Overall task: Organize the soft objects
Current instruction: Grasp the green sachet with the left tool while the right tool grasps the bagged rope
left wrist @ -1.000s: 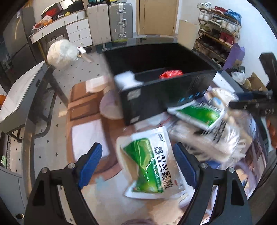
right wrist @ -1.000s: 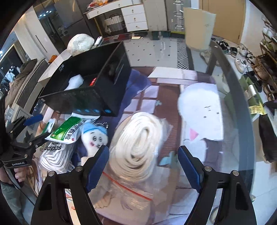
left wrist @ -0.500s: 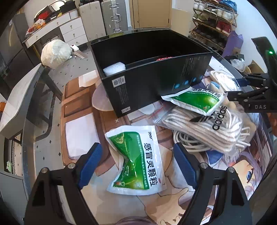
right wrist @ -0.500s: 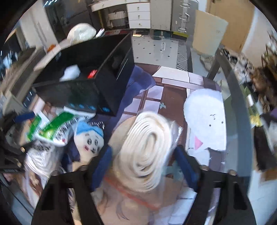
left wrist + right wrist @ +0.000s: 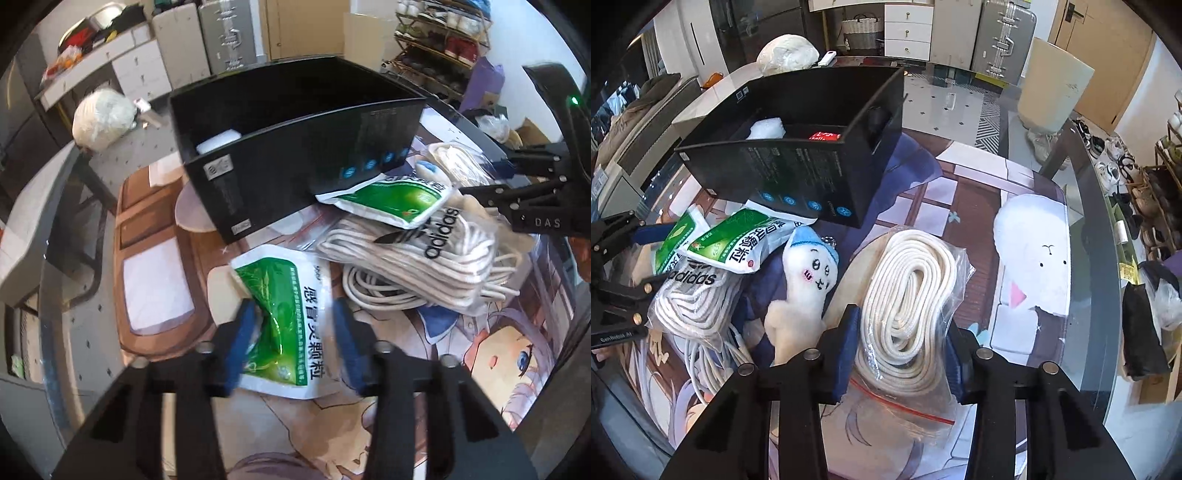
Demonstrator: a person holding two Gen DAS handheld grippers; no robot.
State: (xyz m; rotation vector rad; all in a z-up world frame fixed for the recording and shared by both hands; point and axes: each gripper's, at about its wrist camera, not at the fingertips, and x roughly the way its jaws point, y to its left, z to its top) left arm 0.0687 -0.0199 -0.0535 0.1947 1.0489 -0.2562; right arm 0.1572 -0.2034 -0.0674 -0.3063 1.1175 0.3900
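Note:
A green-and-white pouch lies on the printed mat, creased. My left gripper is closing, and its blue pads press the pouch's two long edges. In the right wrist view a coil of white rope in a clear bag lies on the mat. My right gripper is also closing, and its pads touch both sides of the bag. Behind stands an open black box with a white item and a red item inside.
Against the box's front lie a second green pouch, a bagged rope marked adidas, a loose white cable and a white plush with a blue cap. A white bundle sits behind the box. The glass table's edge runs along the right.
Both pairs of jaws have narrowed from wide open onto their things: the left onto the green pouch, the right onto the bagged rope. Both grippers have edged closer to them.

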